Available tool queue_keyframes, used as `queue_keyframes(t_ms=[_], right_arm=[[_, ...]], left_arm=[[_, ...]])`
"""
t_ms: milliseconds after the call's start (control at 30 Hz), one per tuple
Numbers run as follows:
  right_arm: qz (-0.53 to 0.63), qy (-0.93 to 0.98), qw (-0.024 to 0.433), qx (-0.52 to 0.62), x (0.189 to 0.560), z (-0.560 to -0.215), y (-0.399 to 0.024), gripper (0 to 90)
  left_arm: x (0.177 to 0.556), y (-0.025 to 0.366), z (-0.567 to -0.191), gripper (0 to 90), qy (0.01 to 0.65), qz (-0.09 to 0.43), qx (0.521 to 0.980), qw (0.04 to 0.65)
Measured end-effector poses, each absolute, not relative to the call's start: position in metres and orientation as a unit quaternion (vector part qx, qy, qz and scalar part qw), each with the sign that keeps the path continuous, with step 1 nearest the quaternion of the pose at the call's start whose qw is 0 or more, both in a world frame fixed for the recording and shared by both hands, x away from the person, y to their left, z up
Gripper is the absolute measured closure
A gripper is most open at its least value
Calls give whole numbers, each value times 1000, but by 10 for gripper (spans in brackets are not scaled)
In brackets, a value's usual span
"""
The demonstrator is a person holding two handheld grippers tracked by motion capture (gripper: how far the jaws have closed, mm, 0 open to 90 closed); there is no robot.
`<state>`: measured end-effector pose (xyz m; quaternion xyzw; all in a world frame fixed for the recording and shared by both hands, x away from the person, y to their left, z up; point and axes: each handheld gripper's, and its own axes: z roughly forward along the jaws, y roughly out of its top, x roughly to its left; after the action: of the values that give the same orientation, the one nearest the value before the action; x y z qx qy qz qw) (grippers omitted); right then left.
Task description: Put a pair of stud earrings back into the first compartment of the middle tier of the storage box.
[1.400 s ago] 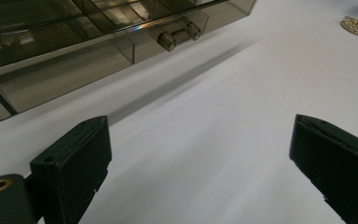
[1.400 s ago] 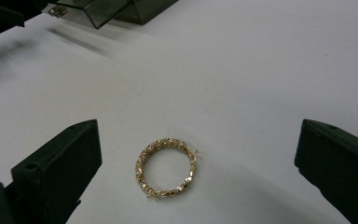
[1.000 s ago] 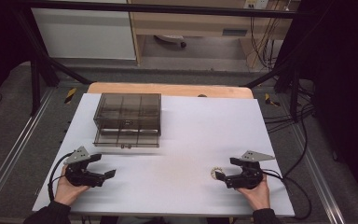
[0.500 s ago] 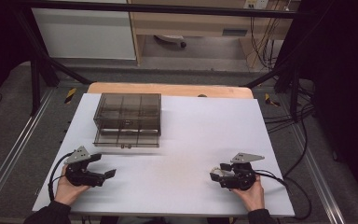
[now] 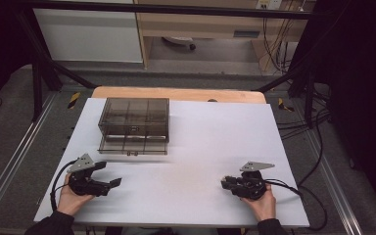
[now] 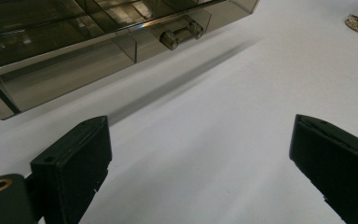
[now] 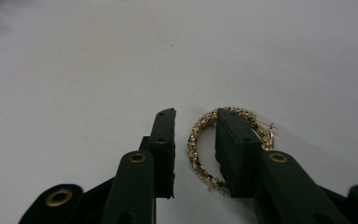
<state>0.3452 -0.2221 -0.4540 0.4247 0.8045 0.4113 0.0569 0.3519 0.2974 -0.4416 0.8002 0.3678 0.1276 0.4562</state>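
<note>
Earring (image 7: 200,144), a gold hoop, lies flat on the white table (image 5: 200,142), well in front of the smoky plastic drawer box (image 5: 134,125) and to its right. The right gripper (image 7: 195,140) stands narrowed around one side of the hoop, not visibly pinching it. Thin wire could slip or skid away if the jaws close off-centre. The left gripper (image 6: 200,154) waits wide apart before the box, holding nothing.

Even overhead light leaves the white tabletop (image 5: 200,147) bright while its surroundings fall dark toward 9 and 3 o'clock. A soft shadow trails beneath the smoked acrylic drawer box (image 6: 74,42), whose edge carries a thin glare streak. Close-up black fingers (image 7: 165,140) blur at 6 o'clock; the high view is grainy.
</note>
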Motion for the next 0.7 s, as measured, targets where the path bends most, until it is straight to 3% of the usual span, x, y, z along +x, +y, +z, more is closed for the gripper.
queue_keyframes(t_ms=[400,700], right_arm=[[403,809,53,425,346,-456,-221,818],[401,809,45,428,347,-454,-222,848]], left_arm=[[352,298,-441,52,369,129,799,457],[352,298,-441,52,368,130,799,457]])
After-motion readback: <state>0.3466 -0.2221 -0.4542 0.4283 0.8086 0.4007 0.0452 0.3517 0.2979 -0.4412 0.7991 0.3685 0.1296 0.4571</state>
